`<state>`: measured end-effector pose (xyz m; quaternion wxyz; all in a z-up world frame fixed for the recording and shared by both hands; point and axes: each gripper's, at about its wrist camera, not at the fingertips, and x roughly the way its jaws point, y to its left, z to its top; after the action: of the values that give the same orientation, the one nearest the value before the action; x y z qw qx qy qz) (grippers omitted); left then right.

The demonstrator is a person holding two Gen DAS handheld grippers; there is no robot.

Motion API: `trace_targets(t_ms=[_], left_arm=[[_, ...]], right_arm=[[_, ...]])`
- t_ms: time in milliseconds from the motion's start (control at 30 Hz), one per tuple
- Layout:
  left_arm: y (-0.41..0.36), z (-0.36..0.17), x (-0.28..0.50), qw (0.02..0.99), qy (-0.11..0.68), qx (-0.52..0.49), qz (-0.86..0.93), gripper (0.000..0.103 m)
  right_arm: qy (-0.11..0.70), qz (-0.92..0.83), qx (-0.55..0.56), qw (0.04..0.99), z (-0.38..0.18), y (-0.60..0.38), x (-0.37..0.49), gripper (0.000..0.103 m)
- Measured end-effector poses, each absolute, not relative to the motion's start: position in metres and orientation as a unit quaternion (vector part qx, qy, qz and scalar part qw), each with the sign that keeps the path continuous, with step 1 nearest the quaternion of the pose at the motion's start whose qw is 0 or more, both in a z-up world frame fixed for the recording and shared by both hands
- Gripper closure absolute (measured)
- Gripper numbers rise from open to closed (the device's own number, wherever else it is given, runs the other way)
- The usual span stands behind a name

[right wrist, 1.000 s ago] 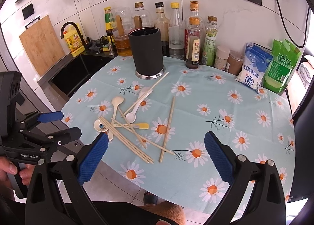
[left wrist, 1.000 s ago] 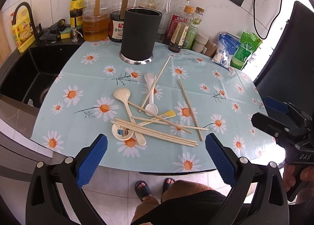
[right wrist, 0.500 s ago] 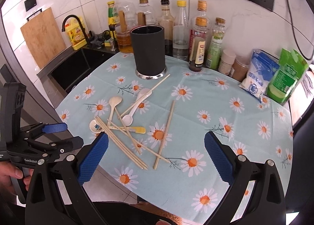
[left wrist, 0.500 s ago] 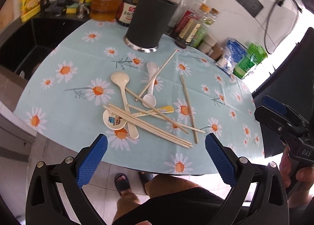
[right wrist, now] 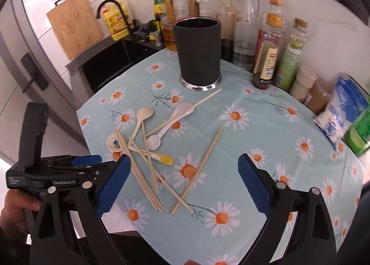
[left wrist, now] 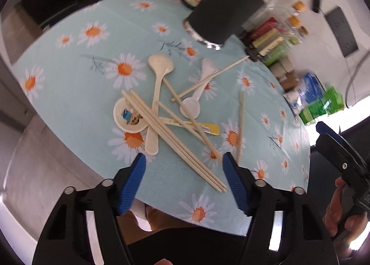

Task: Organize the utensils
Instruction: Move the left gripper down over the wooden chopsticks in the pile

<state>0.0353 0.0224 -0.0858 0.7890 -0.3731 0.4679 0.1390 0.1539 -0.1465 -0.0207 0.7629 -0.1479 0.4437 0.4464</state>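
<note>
My left gripper (left wrist: 183,178) hangs with fingers apart over the near ends of the chopsticks (left wrist: 175,140) at frame centre, and my right gripper (right wrist: 183,186) is spread and empty too. They cross the spoons (left wrist: 158,103), so I judge a careless pinch could drag the heap or flick one off the near edge. The daisy tablecloth (right wrist: 266,126) covers a round table with the black holder (right wrist: 197,54) upper centre, bottles and a sink behind.

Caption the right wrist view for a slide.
Open right gripper above scattered chopsticks and spoons; black holder empty behind.
</note>
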Motion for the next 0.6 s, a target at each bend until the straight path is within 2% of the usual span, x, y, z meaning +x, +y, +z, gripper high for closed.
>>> trace_targets(t_ms=[100,333,433,500,600], left_arm=[[0.023,-0.096,0.038,0.775,0.461,-0.401,0.163,0.051],[0.02,-0.112,0.039,0.744,0.456,-0.441,0.209,0.059],[0.017,-0.119,0.039,0.735,0.452,-0.459,0.213,0.066],[0.014,-0.124,0.038,0.729,0.448,-0.467,0.222,0.075],[0.013,-0.127,0.036,0.724,0.433,-0.486,0.227,0.079]], right_arm=[[0.446,0.47,-0.155,0.746,-0.027,-0.145,0.165,0.014],[0.458,0.515,-0.167,0.705,-0.042,-0.135,0.186,0.023],[0.456,0.533,-0.172,0.692,-0.045,-0.133,0.192,0.023],[0.455,0.543,-0.174,0.684,-0.045,-0.131,0.194,0.023],[0.457,0.553,-0.173,0.675,-0.047,-0.13,0.198,0.023]])
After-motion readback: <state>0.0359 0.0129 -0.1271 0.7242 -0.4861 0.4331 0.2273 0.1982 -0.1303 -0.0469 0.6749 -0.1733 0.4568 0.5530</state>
